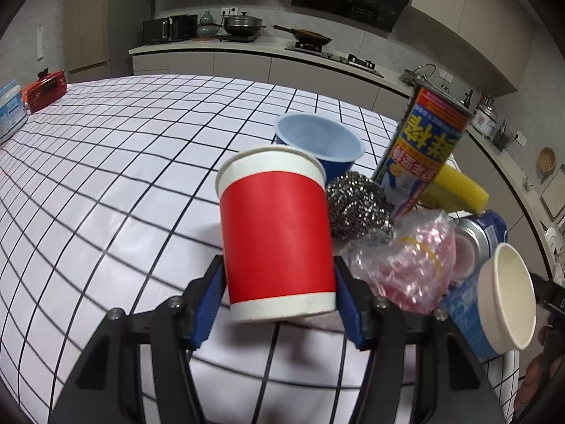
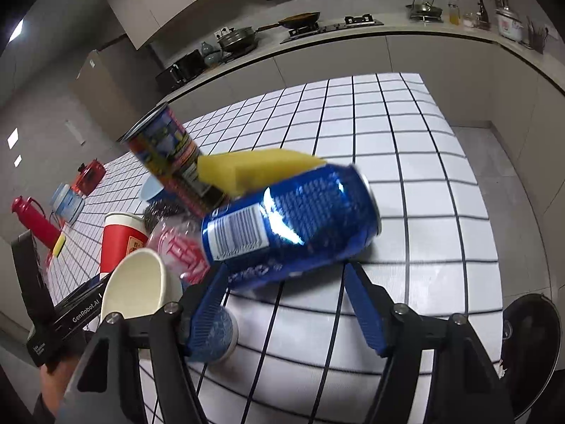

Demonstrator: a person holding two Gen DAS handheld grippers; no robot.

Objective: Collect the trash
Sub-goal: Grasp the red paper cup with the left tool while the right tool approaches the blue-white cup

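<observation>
Far left on the checked tablecloth (image 1: pixel 106 162): a white tub (image 1: pixel 10 113) and a red box (image 1: pixel 44 90), well apart from the pile. Centre of the left view: left gripper (image 1: pixel 279 293) clamped on a red paper cup (image 1: pixel 277 233), blue pads pressed to both sides near the base, cup upright and tilted slightly. Behind it, a blue bowl (image 1: pixel 319 141), open side up. Just right of the cup, a steel scourer (image 1: pixel 356 205), then a crumpled clear bag (image 1: pixel 406 265) with pink inside. Behind those, a tall spray can (image 1: pixel 423 152) leaning, a yellow sponge (image 1: pixel 455 190) against it. Far right, a white cup (image 1: pixel 508 296) on its side, mouth toward the camera.

Over on the right view: right gripper (image 2: pixel 282 282) around a blue drink can (image 2: pixel 293 219), can lying across the jaws; left pad against it, right pad's contact hard to call.
</observation>
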